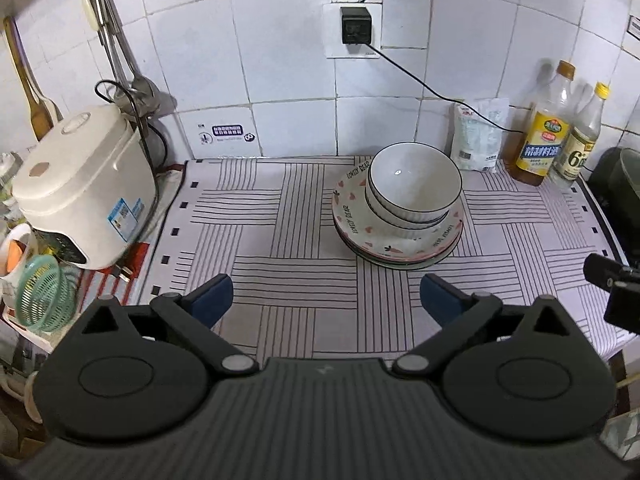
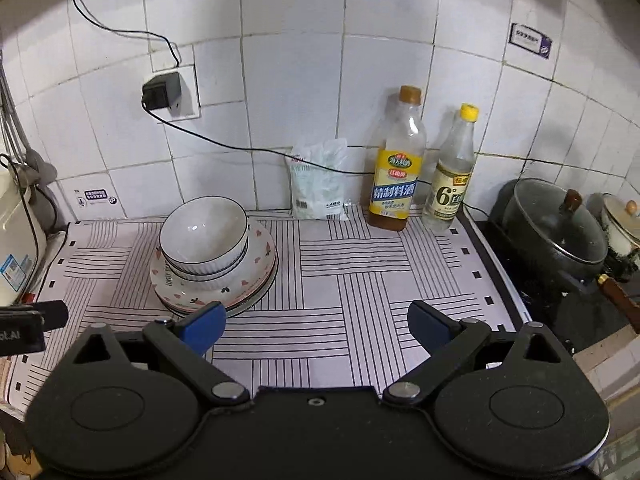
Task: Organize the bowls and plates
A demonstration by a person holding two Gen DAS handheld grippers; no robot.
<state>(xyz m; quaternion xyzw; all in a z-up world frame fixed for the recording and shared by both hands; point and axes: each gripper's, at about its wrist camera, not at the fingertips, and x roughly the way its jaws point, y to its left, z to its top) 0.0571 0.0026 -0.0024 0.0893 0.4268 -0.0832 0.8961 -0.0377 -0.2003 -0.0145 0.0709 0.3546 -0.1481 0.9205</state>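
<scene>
Left wrist: left claw (image 1: 326, 300) wide, empty, above the counter (image 1: 280, 216); bowls (image 1: 414, 184) nested on stacked plates (image 1: 396, 240) ahead.

Right wrist: right claw (image 2: 316, 326) wide, empty; stack (image 2: 214, 256) ahead-left, bottles (image 2: 396, 168) behind.

White dishes on a striped cloth

Black-rimmed white bowls (image 1: 414, 184); pink-heart patterned plate (image 1: 400, 240); white cloth (image 1: 280, 240) with black line blocks.
</scene>
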